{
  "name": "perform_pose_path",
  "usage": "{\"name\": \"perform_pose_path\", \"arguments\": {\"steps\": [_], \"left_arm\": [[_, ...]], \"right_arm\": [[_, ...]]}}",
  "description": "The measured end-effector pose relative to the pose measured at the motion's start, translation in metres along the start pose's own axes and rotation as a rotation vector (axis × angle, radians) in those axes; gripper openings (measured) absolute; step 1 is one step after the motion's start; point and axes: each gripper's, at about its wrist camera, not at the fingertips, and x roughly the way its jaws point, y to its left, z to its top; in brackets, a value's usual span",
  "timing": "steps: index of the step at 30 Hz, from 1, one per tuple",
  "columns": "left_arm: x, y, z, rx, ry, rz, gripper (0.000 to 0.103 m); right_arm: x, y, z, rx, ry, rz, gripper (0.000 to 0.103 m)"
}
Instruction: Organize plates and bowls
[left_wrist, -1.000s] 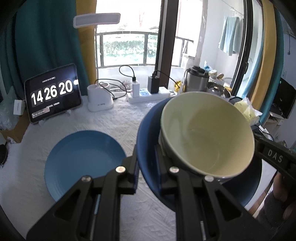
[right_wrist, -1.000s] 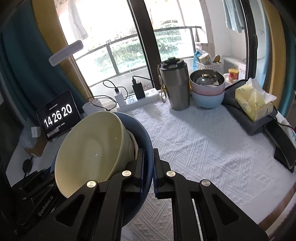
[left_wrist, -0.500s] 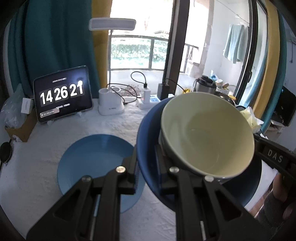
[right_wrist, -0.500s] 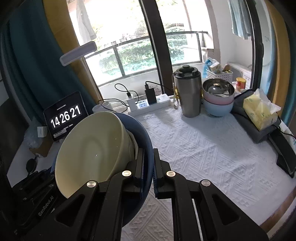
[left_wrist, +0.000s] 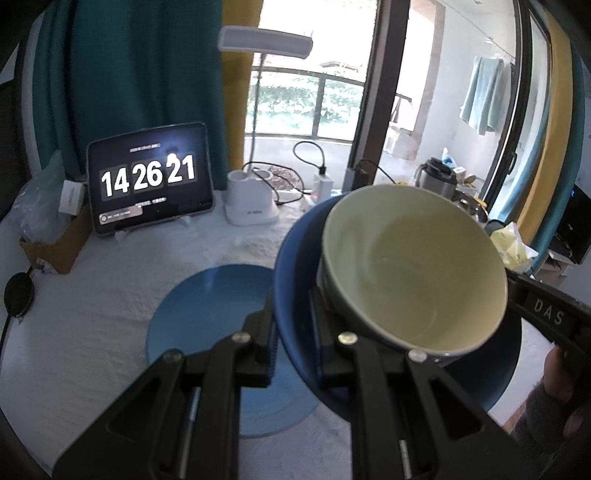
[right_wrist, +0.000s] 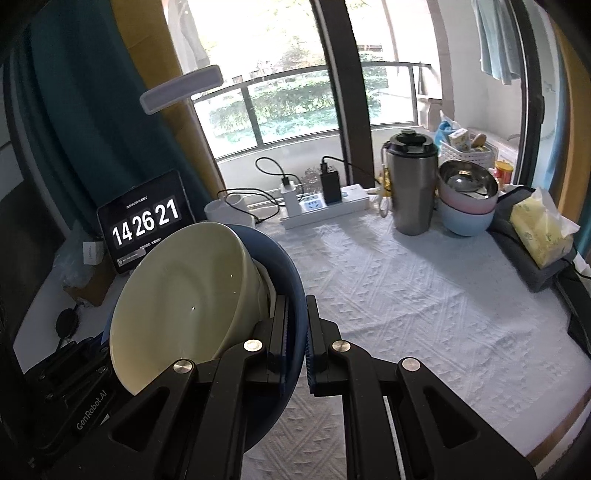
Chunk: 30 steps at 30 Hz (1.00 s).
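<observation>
I have both tongs clamped on one dark blue plate (left_wrist: 491, 373), lifted clear of the table (right_wrist: 406, 295): the left tongs (left_wrist: 293, 332) pinch its near-left rim, the right tongs (right_wrist: 295, 328) pinch the opposite rim. A cream bowl (left_wrist: 410, 269) sits tilted on that plate. Below it, a lighter blue plate (left_wrist: 207, 306) lies flat on the white tablecloth (left_wrist: 92, 314).

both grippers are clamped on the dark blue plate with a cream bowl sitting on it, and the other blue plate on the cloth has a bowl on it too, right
Not quite. The lighter blue plate on the cloth is bare, as the left wrist view shows. The rest holds: both grippers, left and right, clamp the dark blue plate carrying the cream bowl.
</observation>
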Motion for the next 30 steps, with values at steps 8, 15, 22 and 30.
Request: {"name": "perform_pose_path", "arguments": {"steps": [8, 15, 22, 30], "left_arm": [[0.004, 0.030, -0.004, -0.038, 0.013, 0.028, 0.013], [0.010, 0.056, -0.008, -0.063, 0.038, 0.058, 0.014], [0.016, 0.082, -0.012, -0.096, 0.059, 0.086, 0.013], [0.023, 0.105, -0.014, -0.118, 0.073, 0.113, 0.013]], "right_arm": [[0.018, 0.026, -0.001, -0.035, 0.025, 0.020, 0.010], [0.039, 0.051, -0.005, -0.060, 0.055, 0.042, 0.010], [0.060, 0.072, -0.009, -0.081, 0.089, 0.065, 0.010], [0.081, 0.090, -0.011, -0.091, 0.122, 0.094, 0.010]]}}
